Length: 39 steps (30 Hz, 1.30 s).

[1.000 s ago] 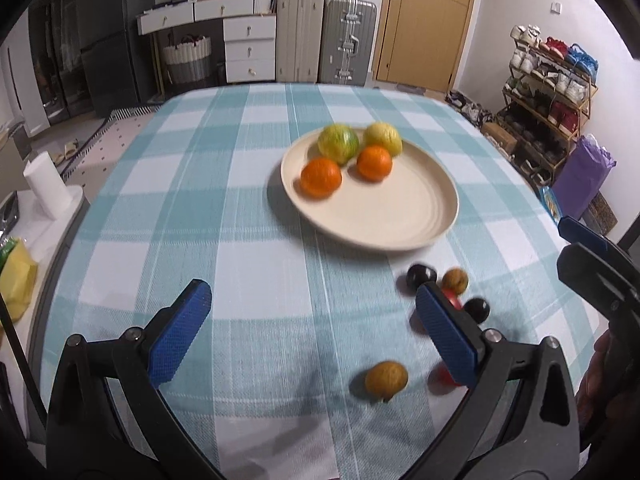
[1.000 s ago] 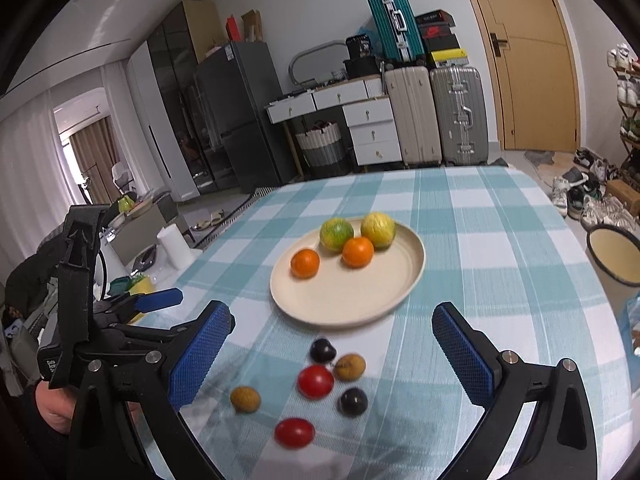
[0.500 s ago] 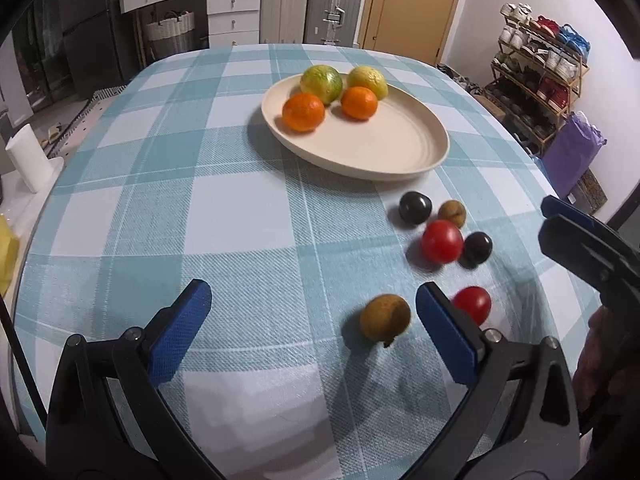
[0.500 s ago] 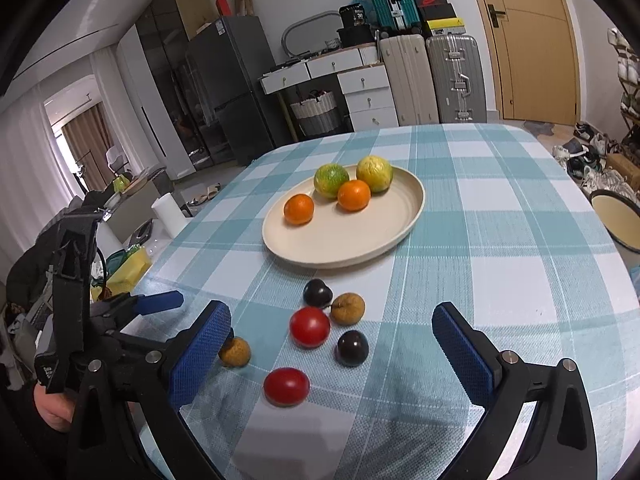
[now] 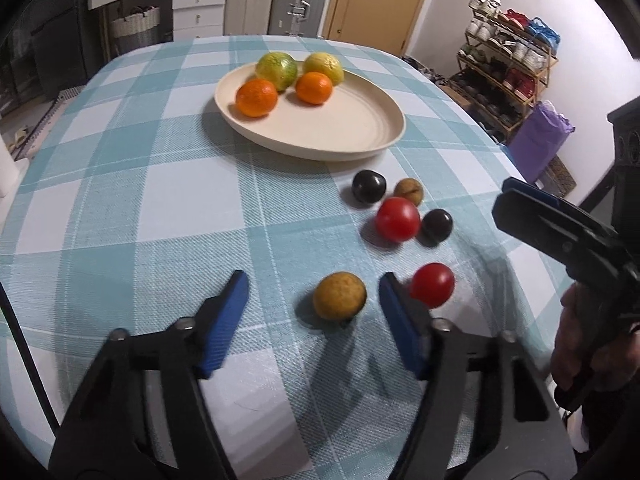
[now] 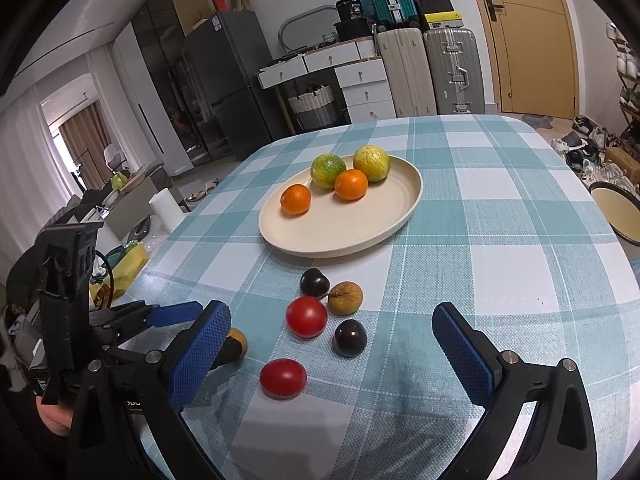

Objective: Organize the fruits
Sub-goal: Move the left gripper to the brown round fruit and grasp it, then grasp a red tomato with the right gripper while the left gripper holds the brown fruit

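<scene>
As the pick-up step begins, the left gripper (image 5: 312,318), jaws spread wide, frames a tan round fruit (image 5: 339,296) on the checked tablecloth (image 5: 160,208); closing squarely on it looks next. Two tomatoes and dark plums lie loose beside the cream plate (image 6: 360,236) holding citrus. The right gripper (image 6: 330,346) hovers open, empty.

Black hand-held gripper (image 5: 312,292), blue pads (image 5: 224,320)

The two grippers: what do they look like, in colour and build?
Both the left gripper and the right gripper have black plastic frames with silver screws. Their fingers carry flat blue pads with a fine grid texture. A thin black cable runs beside the left one.
</scene>
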### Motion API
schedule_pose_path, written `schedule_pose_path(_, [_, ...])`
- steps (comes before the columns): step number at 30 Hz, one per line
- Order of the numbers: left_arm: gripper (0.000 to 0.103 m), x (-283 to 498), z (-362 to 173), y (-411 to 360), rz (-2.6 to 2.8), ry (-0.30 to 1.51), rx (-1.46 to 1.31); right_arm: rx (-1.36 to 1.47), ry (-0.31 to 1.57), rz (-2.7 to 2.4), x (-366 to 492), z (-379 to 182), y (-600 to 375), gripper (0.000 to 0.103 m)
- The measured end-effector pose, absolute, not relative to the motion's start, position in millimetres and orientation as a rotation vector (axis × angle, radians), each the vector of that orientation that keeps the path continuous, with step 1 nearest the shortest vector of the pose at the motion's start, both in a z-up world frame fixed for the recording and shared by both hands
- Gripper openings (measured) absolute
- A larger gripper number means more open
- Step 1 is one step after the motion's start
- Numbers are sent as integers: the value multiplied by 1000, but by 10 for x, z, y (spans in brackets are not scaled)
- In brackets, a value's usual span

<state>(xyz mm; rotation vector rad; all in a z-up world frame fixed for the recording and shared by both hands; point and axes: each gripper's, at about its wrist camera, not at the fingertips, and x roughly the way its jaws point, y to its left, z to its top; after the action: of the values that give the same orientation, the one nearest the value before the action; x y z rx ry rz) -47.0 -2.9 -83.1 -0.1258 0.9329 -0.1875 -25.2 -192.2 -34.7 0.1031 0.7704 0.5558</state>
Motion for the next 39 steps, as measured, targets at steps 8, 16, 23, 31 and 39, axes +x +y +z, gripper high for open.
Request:
schedule_pose_path(8, [25, -466, -869, -55, -278, 955, -141, 107, 775, 554, -248, -348, -1935, 103])
schedule_pose_path(16, [25, -476, -774, 78, -262, 923, -172, 109, 800, 607, -318, -382, -1924, 103])
schedule_pose_path(23, [25, -459, -700, 223, -219, 911, -186, 102, 853, 617, -396, -496, -1862, 103])
schedule_pose_path(31, [25, -467, -681, 299, -206, 906, -202, 79, 886, 652, -485, -578, -1709, 102])
schedule_pose_path(39, [25, -472, -694, 325, -204, 914, -217, 51, 927, 656, -481, -686, -1567, 84])
